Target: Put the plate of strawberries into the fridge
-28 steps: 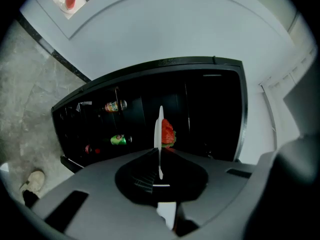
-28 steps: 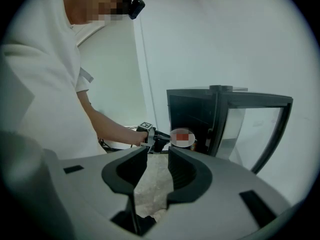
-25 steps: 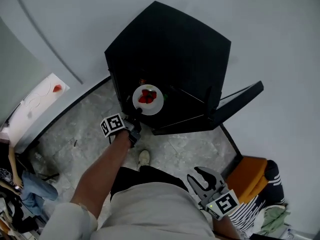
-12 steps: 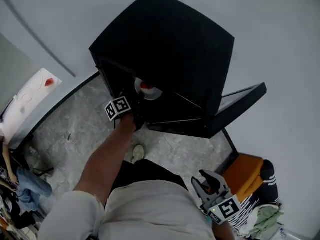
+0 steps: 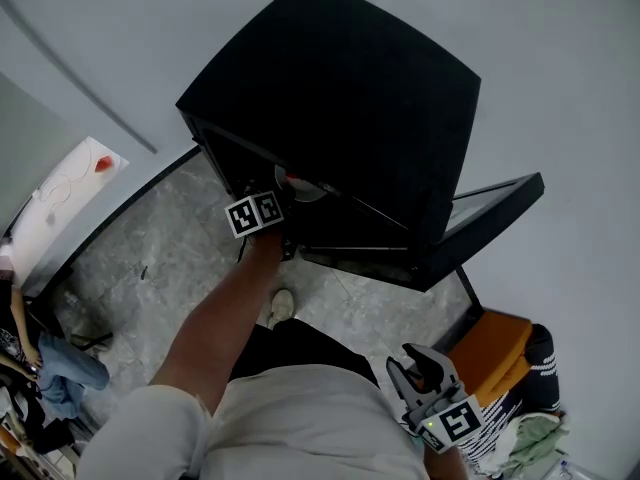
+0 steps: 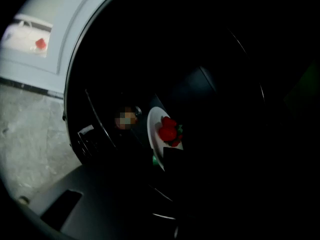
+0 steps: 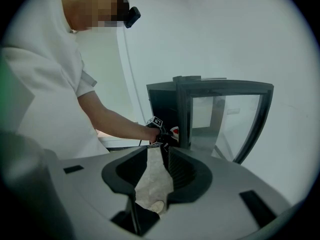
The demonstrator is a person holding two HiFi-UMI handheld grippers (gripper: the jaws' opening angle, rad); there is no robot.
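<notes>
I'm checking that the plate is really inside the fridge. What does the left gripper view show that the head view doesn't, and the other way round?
Only the left gripper view: the strawberries in full on the white plate, deep in the dark inside of the fridge.
Only the head view: the fridge's black top, its open door, the right gripper empty down by the person's waist, and a shoe.
Both: the plate inside the opening, just a sliver from the head view, and the stone floor.

White plate (image 6: pixel 154 126), red strawberries (image 6: pixel 168 132) on it, inside open black fridge (image 5: pixel 340 98).
</notes>
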